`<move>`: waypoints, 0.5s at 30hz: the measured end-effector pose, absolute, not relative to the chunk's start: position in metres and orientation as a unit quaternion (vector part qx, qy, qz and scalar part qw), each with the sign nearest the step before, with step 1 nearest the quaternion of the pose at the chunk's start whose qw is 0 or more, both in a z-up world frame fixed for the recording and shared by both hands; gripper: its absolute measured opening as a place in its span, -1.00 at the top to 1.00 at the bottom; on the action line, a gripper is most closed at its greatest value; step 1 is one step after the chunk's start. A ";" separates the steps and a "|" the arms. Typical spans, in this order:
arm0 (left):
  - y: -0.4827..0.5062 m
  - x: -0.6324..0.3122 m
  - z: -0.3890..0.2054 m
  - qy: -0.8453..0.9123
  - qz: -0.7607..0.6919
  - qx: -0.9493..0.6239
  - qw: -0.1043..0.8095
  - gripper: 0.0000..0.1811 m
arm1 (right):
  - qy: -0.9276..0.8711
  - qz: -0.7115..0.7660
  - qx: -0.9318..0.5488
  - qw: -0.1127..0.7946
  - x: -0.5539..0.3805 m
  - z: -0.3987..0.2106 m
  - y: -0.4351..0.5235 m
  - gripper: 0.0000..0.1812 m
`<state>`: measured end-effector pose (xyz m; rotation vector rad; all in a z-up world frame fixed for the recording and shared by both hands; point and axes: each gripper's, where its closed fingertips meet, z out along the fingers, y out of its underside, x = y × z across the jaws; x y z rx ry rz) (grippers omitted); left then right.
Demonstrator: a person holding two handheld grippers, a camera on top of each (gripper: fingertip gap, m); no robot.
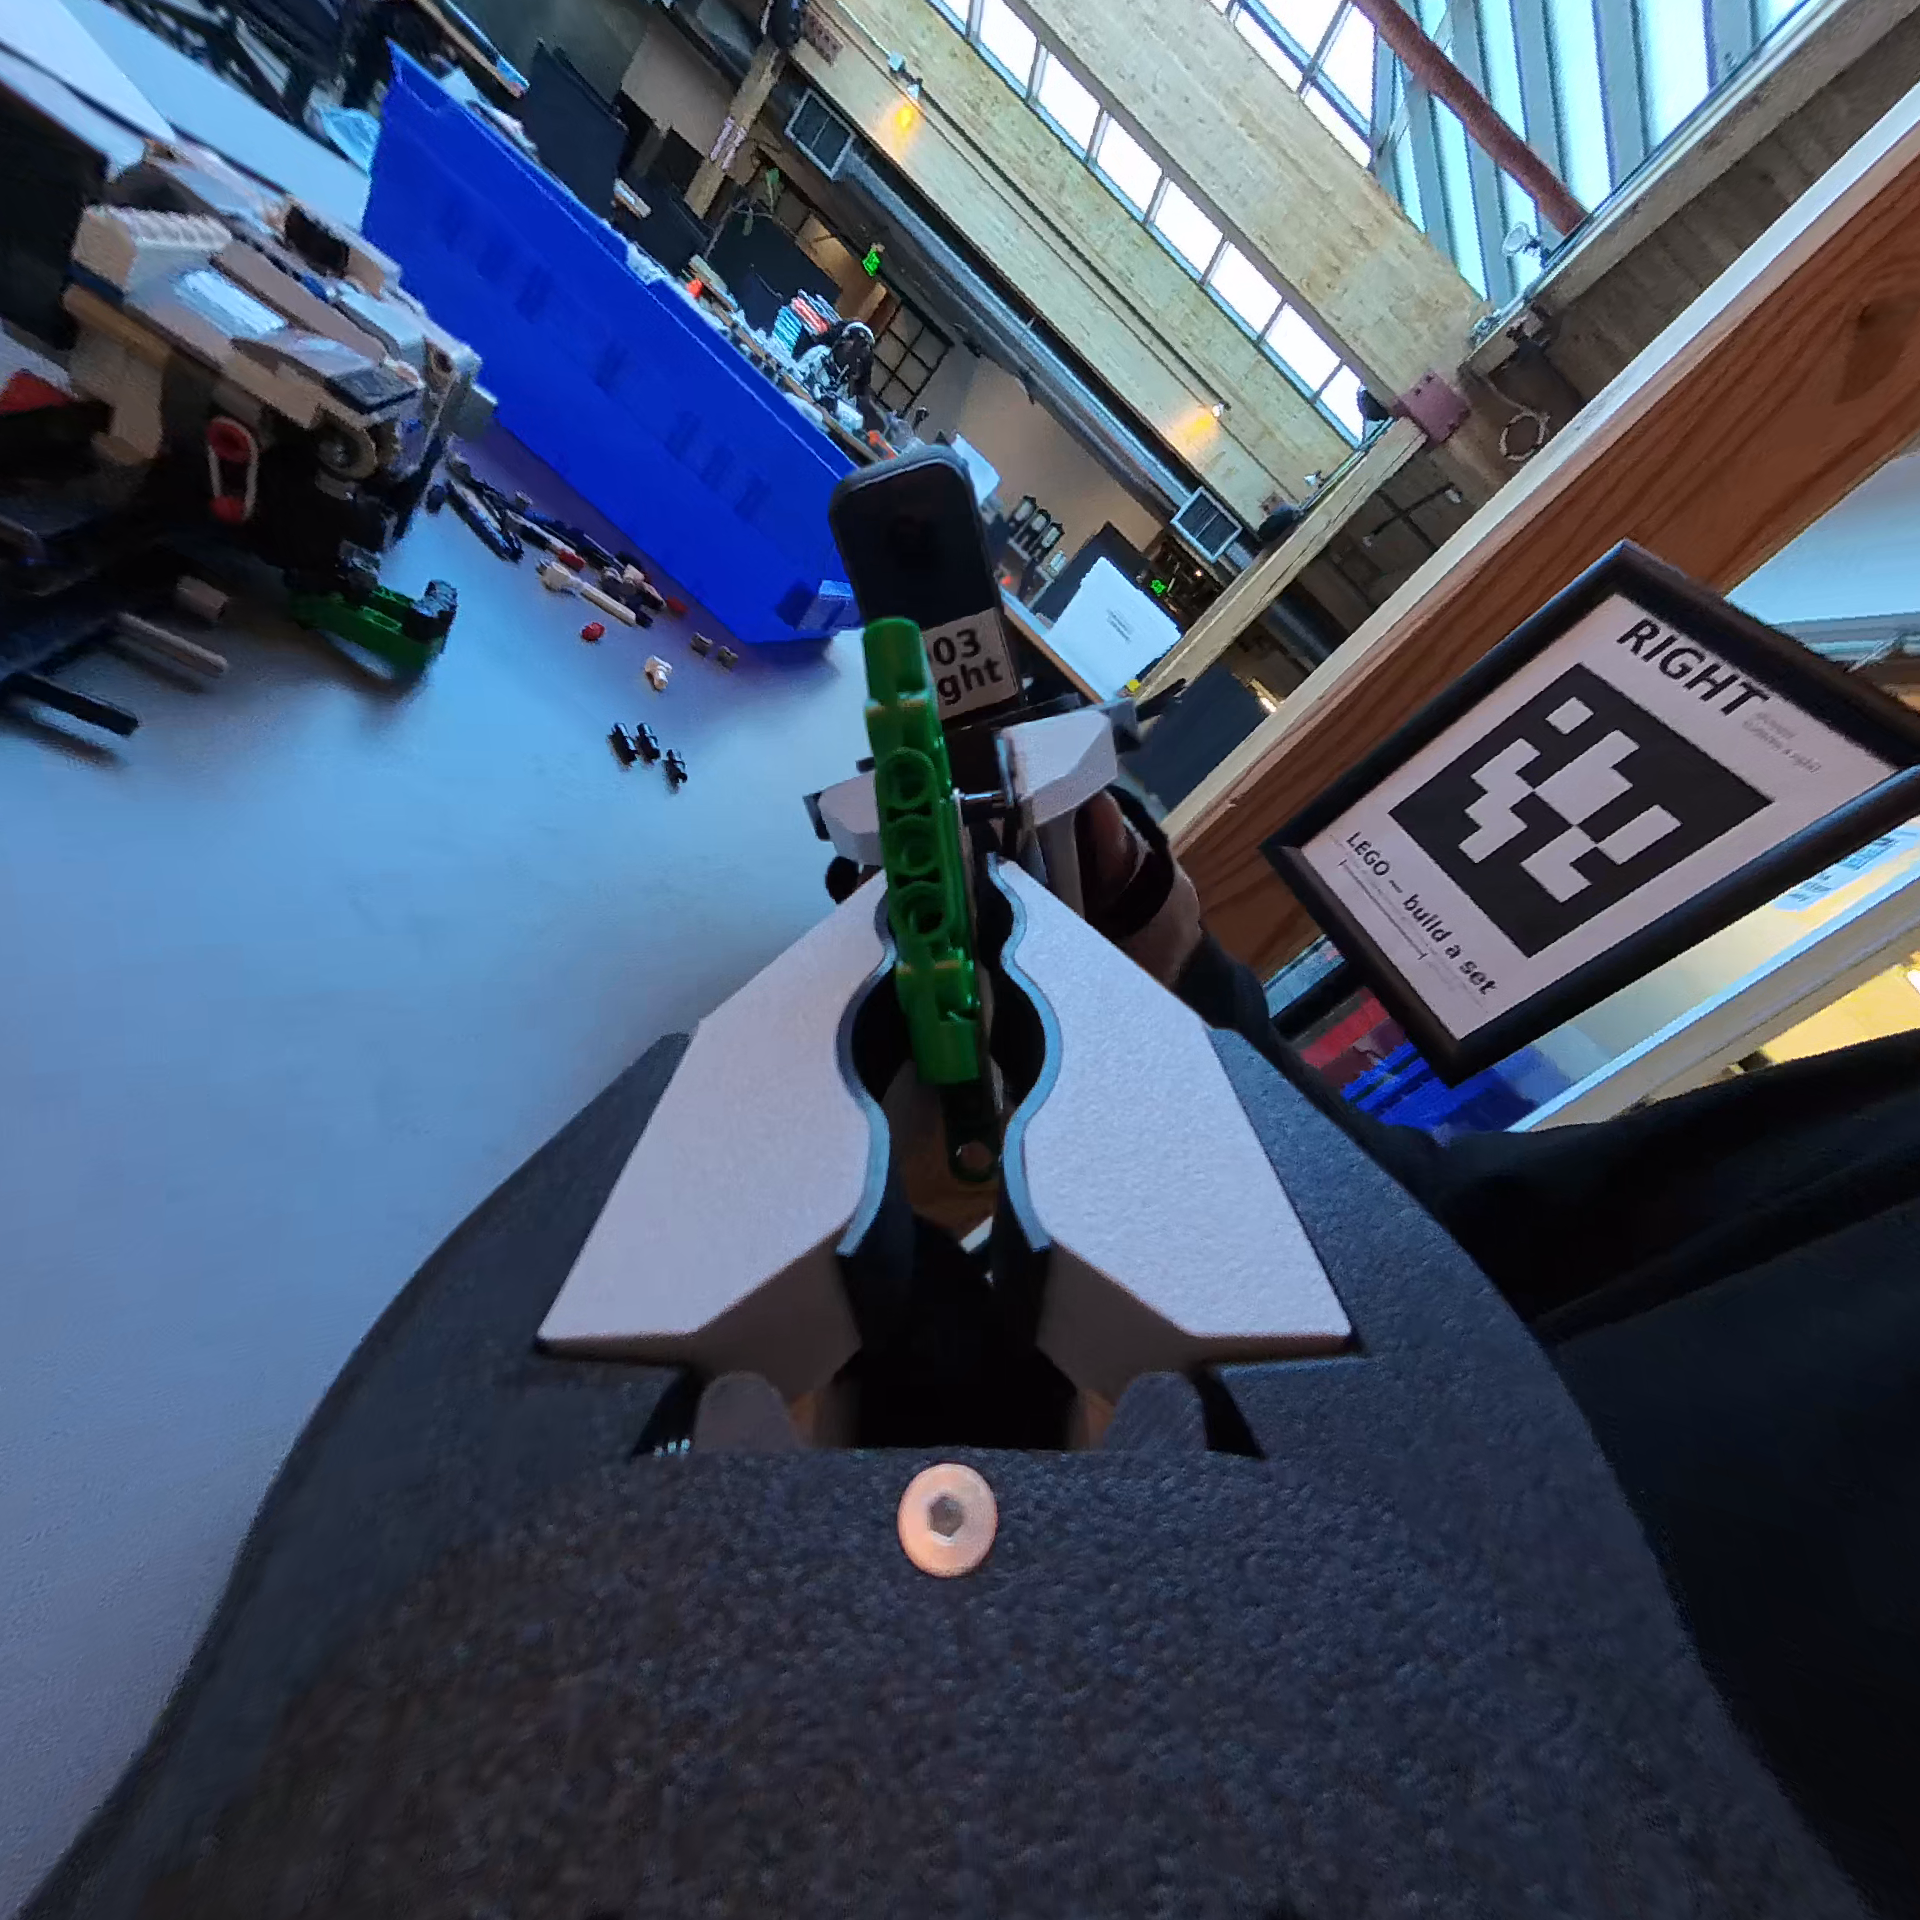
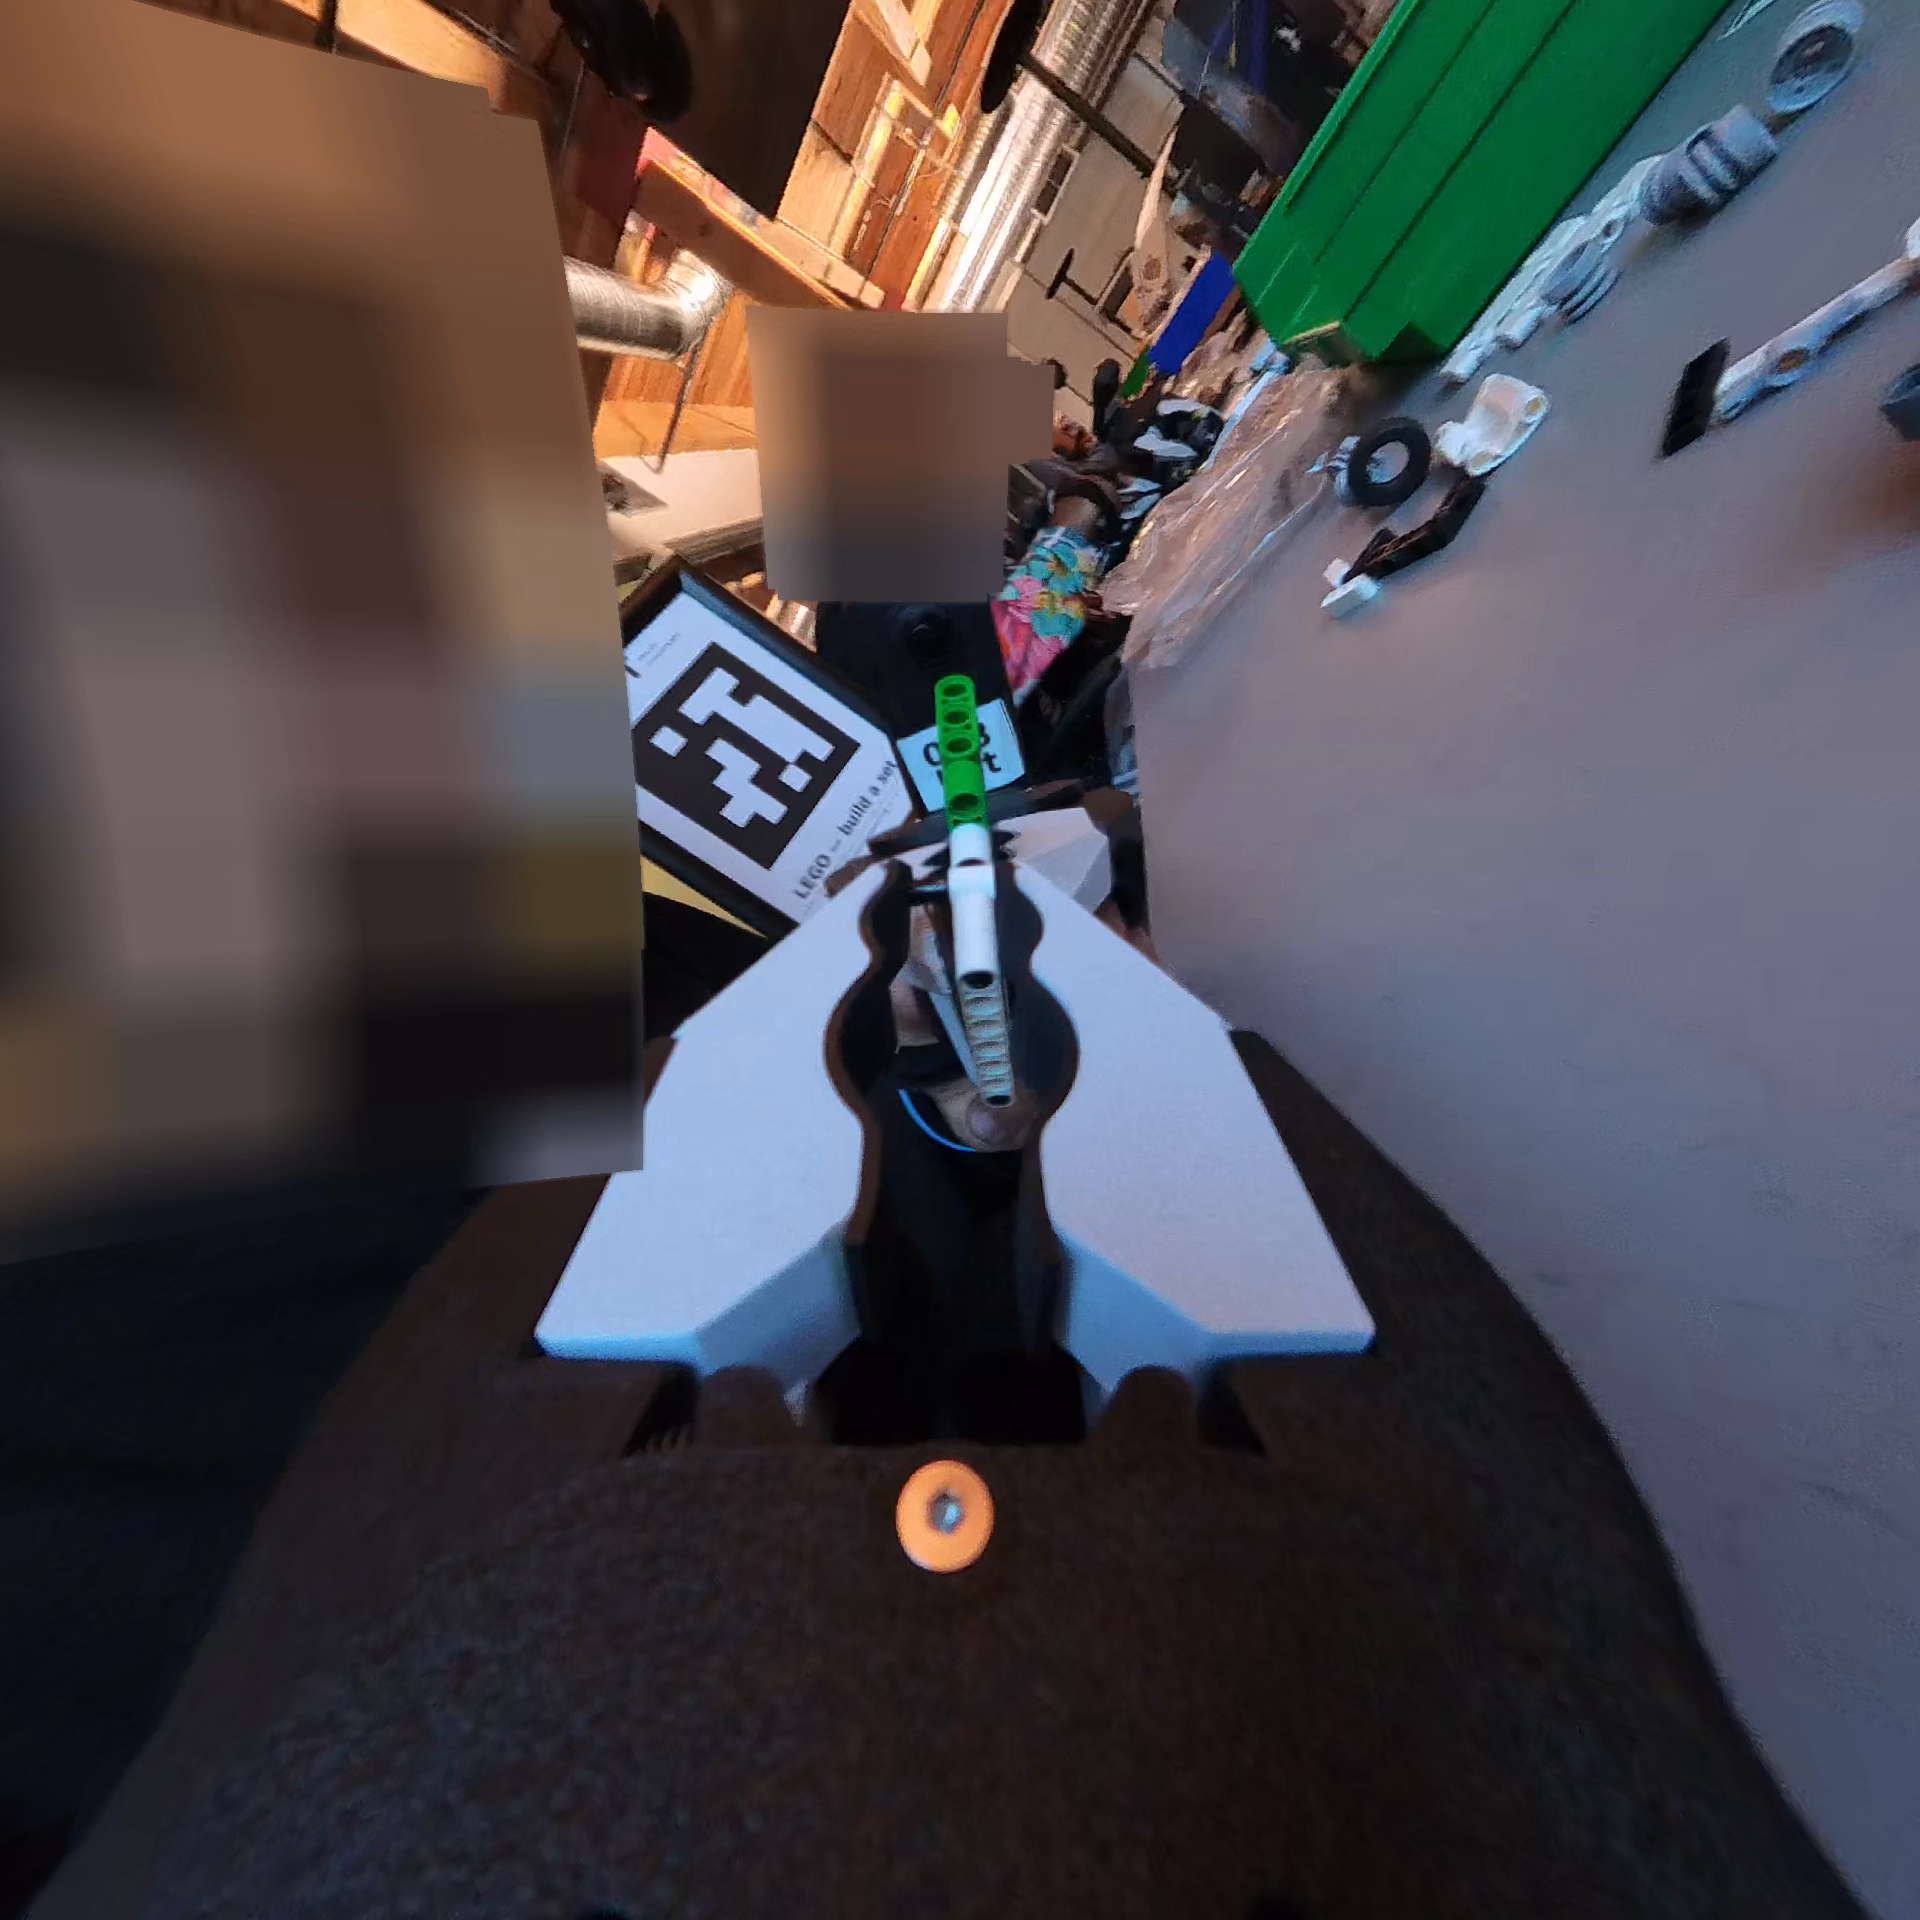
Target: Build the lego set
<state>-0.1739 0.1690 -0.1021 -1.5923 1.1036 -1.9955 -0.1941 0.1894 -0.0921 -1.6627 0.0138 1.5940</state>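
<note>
My left gripper [image 1: 940, 904] is shut on a green Technic beam [image 1: 920, 831] that sticks out upward past its fingertips, held above the table. The right gripper [image 1: 992, 790] faces it just beyond, partly hidden by the beam. In the right wrist view, my right gripper [image 2: 961, 894] is shut on a white holed beam [image 2: 979, 935]. The green beam [image 2: 958, 748] lines up with the white beam's far end. I cannot tell whether they are joined. The left gripper [image 2: 1049, 847] shows behind them. A half-built grey and tan Lego model [image 1: 239, 384] stands at the far left.
A blue bin [image 1: 592, 353] stands behind loose small pieces [image 1: 613, 603] and black pins [image 1: 644, 743] on the white table. A framed marker sign [image 1: 1600, 810] is at the right. In the right wrist view there are a green bin [image 2: 1455, 166], a tyre [image 2: 1387, 457], white parts [image 2: 1496, 416] and plastic bags [image 2: 1226, 499]. My left and right fingertips are right by each other.
</note>
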 end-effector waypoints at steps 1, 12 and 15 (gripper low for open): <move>0.169 -0.174 -0.101 0.395 -0.703 -0.561 0.186 0.93 | 0.006 0.638 -0.655 0.405 -0.194 -0.091 0.189 0.82; 0.173 -0.176 -0.095 0.383 -0.714 -0.557 0.185 0.93 | -0.016 0.613 -0.649 0.449 -0.193 -0.083 0.192 0.77; 0.181 -0.179 -0.088 0.364 -0.723 -0.553 0.198 0.93 | -0.020 0.588 -0.650 0.480 -0.183 -0.075 0.189 0.73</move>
